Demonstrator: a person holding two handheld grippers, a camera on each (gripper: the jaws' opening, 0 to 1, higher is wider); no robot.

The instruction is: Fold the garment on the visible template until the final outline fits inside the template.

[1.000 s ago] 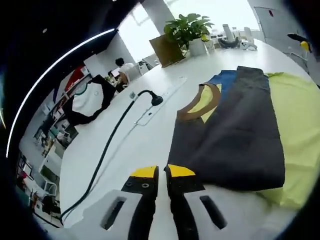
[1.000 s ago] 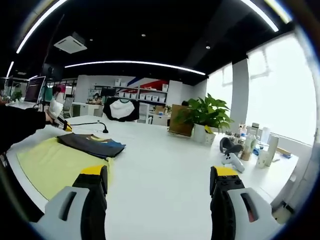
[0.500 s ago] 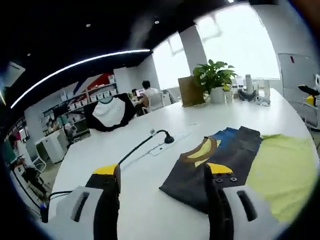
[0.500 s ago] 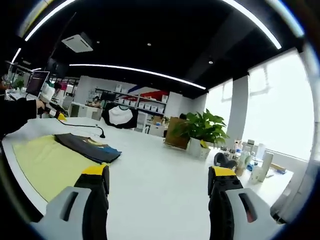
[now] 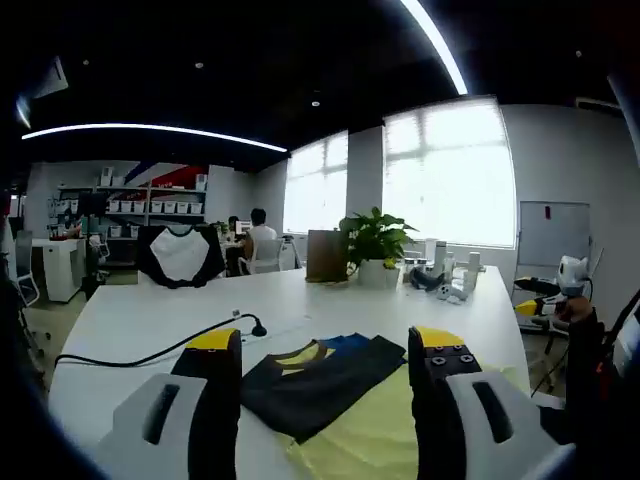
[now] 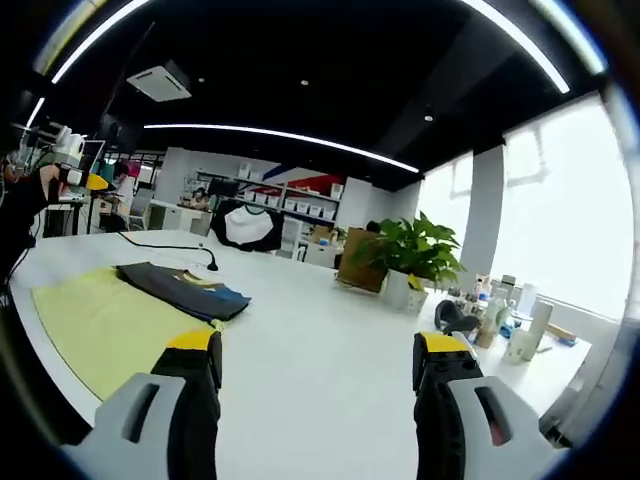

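Garment (image 5: 322, 385) lies folded on the yellow template's (image 5: 375, 435) edge; both grippers (image 5: 325, 345) (image 6: 318, 350) released above white table (image 6: 330, 330).

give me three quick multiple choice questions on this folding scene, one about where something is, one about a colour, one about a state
1. Where does the folded dark garment lie?
A. partly on the yellow-green template, at its edge
B. on a chair
C. beside the potted plant

2. What colour are the jaw tips of both grippers?
A. red
B. yellow
C. white

3. How does the left gripper stand?
A. shut on the garment
B. shut on a cable
C. open, holding nothing

Answers: 1 A, in the right gripper view the garment overlaps the template's far edge on the white table. 2 B, yellow caps top the jaws in both views. 3 C, its jaws stand wide apart with the garment lying flat beyond them; the right gripper is open too.
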